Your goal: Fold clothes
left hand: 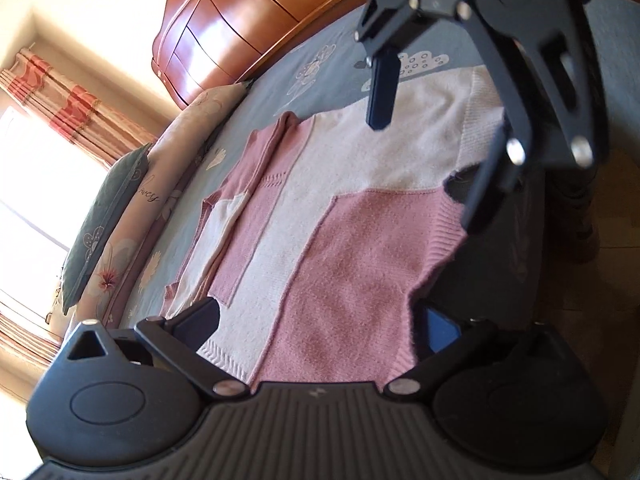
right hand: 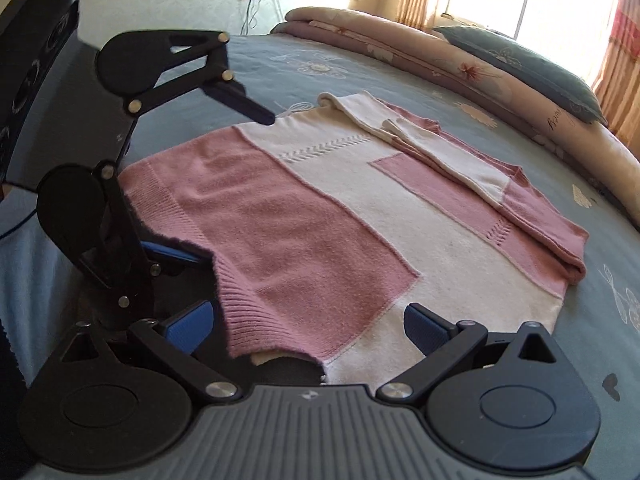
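A pink and white knit sweater (left hand: 320, 200) (right hand: 320, 220) lies flat on the blue-grey bed sheet (left hand: 320, 60) (right hand: 280, 64). Its sleeves are folded over the body at the far side, the white sleeve (right hand: 440, 152) lying on top. My left gripper (left hand: 320, 324) (right hand: 236, 188) is open at the ribbed hem, one finger on either side of the pink corner. My right gripper (right hand: 308, 326) (left hand: 426, 172) is open too, straddling the hem where pink meets white. Neither gripper pinches the cloth. A little of the hem edge is lifted near the right gripper.
A rolled floral quilt (right hand: 460, 68) (left hand: 132, 240) and a dark grey pillow (right hand: 532, 68) (left hand: 104, 216) lie along the bed's far side by the curtained window (left hand: 40, 152). A wooden dresser (left hand: 240, 20) stands beyond the bed. Floor (left hand: 612, 280) shows past the near bed edge.
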{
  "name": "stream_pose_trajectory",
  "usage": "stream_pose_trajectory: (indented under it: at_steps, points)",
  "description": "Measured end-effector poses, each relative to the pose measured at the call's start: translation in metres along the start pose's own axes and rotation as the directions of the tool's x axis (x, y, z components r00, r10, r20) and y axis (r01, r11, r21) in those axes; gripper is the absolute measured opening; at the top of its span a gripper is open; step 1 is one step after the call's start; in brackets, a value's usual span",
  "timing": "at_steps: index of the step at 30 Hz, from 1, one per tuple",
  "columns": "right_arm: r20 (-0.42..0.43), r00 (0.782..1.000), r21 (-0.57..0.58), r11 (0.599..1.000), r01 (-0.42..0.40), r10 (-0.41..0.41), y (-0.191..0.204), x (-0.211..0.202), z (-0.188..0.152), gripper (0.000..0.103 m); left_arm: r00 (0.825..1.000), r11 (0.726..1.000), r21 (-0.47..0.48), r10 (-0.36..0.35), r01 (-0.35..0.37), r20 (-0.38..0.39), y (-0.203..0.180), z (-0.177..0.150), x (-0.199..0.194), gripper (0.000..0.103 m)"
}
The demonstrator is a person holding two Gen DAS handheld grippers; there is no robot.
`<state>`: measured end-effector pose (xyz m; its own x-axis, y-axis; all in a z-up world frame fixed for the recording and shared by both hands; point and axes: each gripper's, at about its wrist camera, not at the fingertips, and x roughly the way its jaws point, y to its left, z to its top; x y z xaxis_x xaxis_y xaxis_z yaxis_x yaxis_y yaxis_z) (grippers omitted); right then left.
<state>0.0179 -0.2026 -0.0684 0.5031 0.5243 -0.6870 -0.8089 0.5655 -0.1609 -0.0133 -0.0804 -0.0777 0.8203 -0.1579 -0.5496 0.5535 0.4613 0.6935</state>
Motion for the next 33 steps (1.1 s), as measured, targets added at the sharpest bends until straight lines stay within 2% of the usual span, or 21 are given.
stream_pose_trajectory:
  at_steps: [3,7,9,10,12,18,19,22,24,31,33]
  points:
    - [-0.025,0.999,-0.069,0.997,-0.025,0.024,0.013,0.011,0.005,0.077,1.000,1.000,-0.013,-0.006,0.006,-0.003,0.002,0.000,0.001,0.102]
    - [-0.046,0.998,-0.147,0.988,-0.049,0.043,0.028,0.025,0.010,0.061,1.000,0.999,-0.037,-0.015,0.014,-0.007,0.004,-0.001,0.002,0.102]
    - [-0.076,0.997,-0.192,0.980,-0.046,0.032,0.036,0.034,0.011,0.047,1.000,0.999,-0.050,-0.020,0.020,-0.007,0.005,-0.001,0.001,0.102]
    - [-0.073,0.997,-0.211,0.976,-0.049,0.034,0.039,0.035,0.010,0.044,1.000,0.998,-0.057,-0.024,0.024,-0.006,0.006,-0.002,0.000,0.102]
    - [-0.062,0.998,-0.224,0.974,-0.041,0.028,0.041,0.033,0.011,0.006,0.999,0.997,-0.071,-0.031,0.031,-0.005,0.006,-0.003,-0.001,0.102]
    - [-0.032,0.999,-0.221,0.975,-0.013,0.006,0.039,0.025,0.016,0.006,0.998,0.997,-0.045,-0.058,0.057,-0.021,-0.002,-0.008,-0.004,0.102]
    - [-0.030,1.000,-0.219,0.976,-0.012,0.005,0.038,0.024,0.017,0.006,0.998,0.997,-0.038,-0.061,0.060,-0.025,-0.004,-0.009,-0.004,0.098]
    - [-0.026,1.000,-0.217,0.976,-0.011,0.006,0.038,0.022,0.018,0.006,0.998,1.000,0.005,-0.014,0.014,-0.061,-0.007,-0.012,-0.001,0.073]
    - [-0.021,1.000,-0.214,0.977,-0.008,0.004,0.038,0.021,0.018,0.006,0.996,0.999,0.028,0.029,-0.027,-0.089,-0.007,-0.015,0.003,0.070]
    - [0.001,1.000,-0.179,0.984,-0.004,0.004,0.033,0.016,0.020,0.006,0.976,0.987,0.132,0.119,-0.096,-0.181,-0.010,-0.039,0.010,0.069]
    - [0.001,1.000,-0.175,0.985,-0.005,0.005,0.033,0.016,0.020,0.006,0.970,0.987,0.118,0.132,-0.109,-0.204,-0.006,-0.046,0.011,0.057]
